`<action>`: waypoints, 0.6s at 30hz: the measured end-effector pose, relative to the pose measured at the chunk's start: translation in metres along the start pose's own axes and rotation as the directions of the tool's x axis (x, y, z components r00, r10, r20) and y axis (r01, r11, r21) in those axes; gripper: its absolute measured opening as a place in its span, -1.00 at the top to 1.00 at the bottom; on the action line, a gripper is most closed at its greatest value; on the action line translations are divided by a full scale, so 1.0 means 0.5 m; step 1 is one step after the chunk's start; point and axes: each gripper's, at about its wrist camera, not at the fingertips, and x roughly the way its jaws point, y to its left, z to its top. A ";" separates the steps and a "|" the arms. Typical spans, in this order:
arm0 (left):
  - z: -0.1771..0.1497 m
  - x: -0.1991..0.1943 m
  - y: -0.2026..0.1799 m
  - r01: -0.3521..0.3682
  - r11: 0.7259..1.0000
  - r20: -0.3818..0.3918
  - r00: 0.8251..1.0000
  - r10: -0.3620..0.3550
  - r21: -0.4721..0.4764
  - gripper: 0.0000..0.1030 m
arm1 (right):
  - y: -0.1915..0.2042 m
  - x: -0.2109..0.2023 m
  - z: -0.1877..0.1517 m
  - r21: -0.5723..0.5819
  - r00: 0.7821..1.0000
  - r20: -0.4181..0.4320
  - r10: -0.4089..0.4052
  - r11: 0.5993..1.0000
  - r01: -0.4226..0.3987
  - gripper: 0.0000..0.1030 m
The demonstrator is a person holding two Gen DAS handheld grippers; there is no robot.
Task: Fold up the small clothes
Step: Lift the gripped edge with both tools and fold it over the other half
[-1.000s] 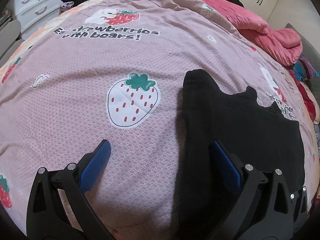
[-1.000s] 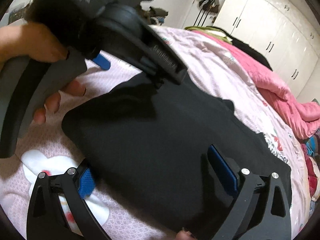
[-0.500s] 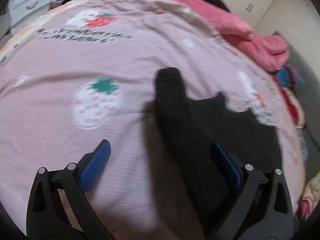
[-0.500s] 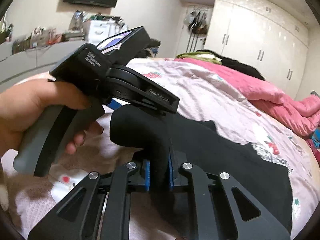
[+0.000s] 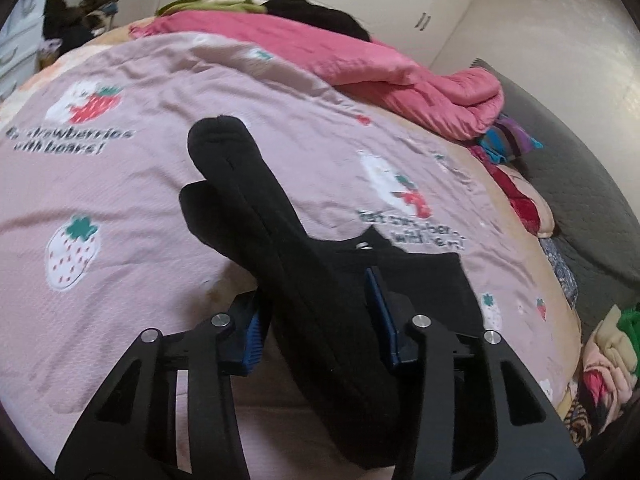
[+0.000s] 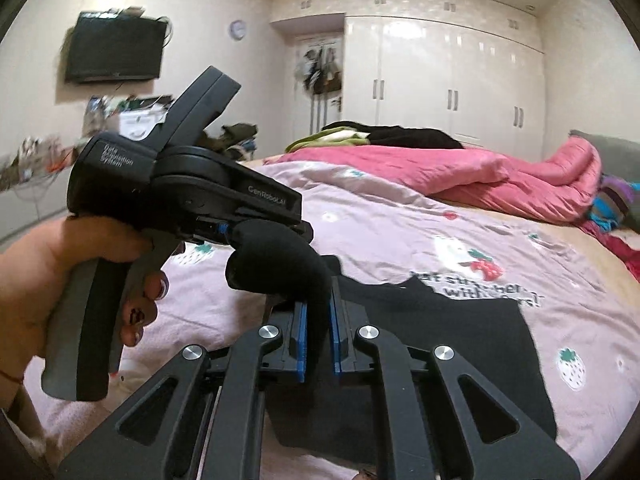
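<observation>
Black garment (image 5: 320,300) lies on the pink strawberry-print bedspread (image 5: 160,120), lower centre of both views, with one edge bunched and lifted off the bed. Left gripper (image 5: 316,320), bottom centre of the left wrist view: jaws have just been closing and now stand narrow, the thick fold of black cloth between the blue pads (image 5: 382,312), which press it from both sides; a rolled end of the fabric sticks up past the fingertips toward upper centre. Right gripper (image 6: 318,336), bottom centre of the right wrist view: jaws pinched nearly together on a thinner fold of the same garment, cloth rising between the pads and curling left. In that view the left gripper body sits mid-left, held by a hand (image 6: 48,280) at the left edge, its tips also at the raised roll. Rest of the garment spreads flat to the lower right. Pink quilt (image 6: 480,176) heaped at the far side of the bed, white wardrobe (image 6: 460,80) behind, TV (image 6: 116,52) on wall upper left
</observation>
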 end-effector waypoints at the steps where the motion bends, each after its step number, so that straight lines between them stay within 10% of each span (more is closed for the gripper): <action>1: 0.003 0.000 -0.015 0.006 1.000 0.004 1.000 -0.006 0.011 0.30 | -0.011 -0.006 -0.001 0.022 1.000 0.003 -0.002 1.000 0.002 0.85; 18: 0.007 0.105 -0.212 0.059 0.992 -0.091 0.995 -0.049 0.110 0.30 | -0.174 -0.071 -0.041 0.267 0.997 -0.022 -0.076 0.960 0.080 0.85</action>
